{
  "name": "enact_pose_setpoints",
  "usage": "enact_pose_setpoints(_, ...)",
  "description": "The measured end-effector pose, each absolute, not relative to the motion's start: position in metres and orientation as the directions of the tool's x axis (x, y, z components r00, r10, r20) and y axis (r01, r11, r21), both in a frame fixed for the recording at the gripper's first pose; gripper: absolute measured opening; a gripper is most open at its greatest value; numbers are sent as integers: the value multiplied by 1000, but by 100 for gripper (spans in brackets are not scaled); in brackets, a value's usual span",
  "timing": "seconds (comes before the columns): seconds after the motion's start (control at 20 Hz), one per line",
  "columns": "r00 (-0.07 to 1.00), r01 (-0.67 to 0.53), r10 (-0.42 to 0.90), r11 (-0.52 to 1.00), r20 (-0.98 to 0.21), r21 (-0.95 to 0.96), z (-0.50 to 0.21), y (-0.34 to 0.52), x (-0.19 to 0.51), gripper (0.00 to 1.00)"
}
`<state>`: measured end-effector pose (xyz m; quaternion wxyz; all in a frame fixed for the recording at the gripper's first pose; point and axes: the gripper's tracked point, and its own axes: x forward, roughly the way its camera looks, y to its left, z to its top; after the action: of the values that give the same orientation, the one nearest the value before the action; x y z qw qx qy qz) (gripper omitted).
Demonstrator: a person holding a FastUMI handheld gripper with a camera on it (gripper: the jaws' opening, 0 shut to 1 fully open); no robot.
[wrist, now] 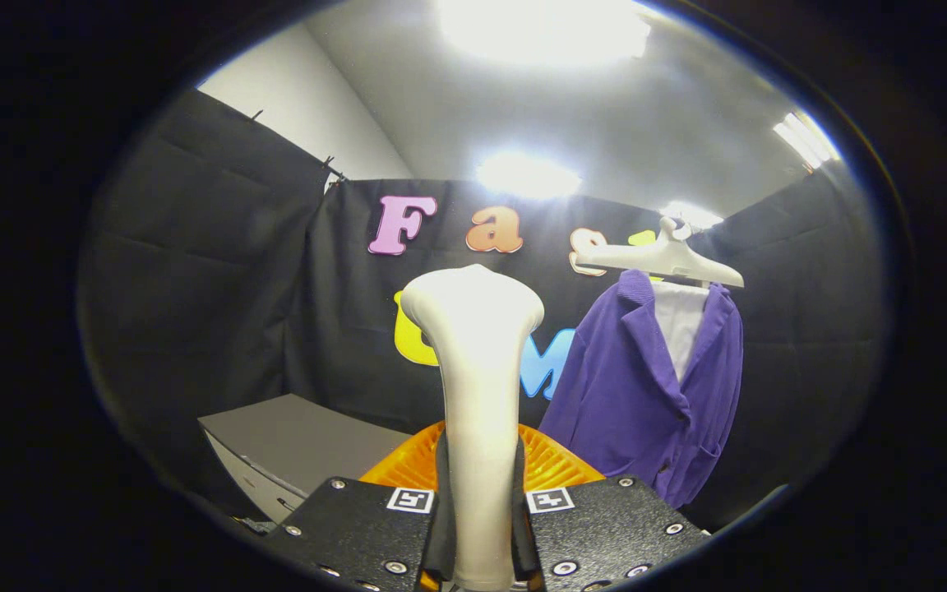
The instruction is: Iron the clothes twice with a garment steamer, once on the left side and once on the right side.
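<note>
My gripper [480,526] is shut on the white garment steamer [478,362], both fingers pressing its slim handle from either side. The steamer stands upright between the fingers, its broad head raised well above them. Beyond the fingers and to the right, a purple jacket [642,395] with a white lining hangs on a white hanger [661,256] against the booth's black cloth wall. The steamer head is apart from the jacket, to its left.
An orange ribbed basket [552,460] sits just behind the steamer handle, partly hidden by the fingers. A grey cabinet or table top [301,440] stands lower left. Bright ceiling lights glare overhead.
</note>
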<state>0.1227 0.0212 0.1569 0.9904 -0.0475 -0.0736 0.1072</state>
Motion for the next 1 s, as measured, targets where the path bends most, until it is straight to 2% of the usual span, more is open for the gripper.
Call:
enact_pose_setpoints(0.3,952,-206,221,974,210,-93,186,-34,119,26)
enact_pose_setpoints(1.0,969,-54,50,998,241,10,206,-100,201,26)
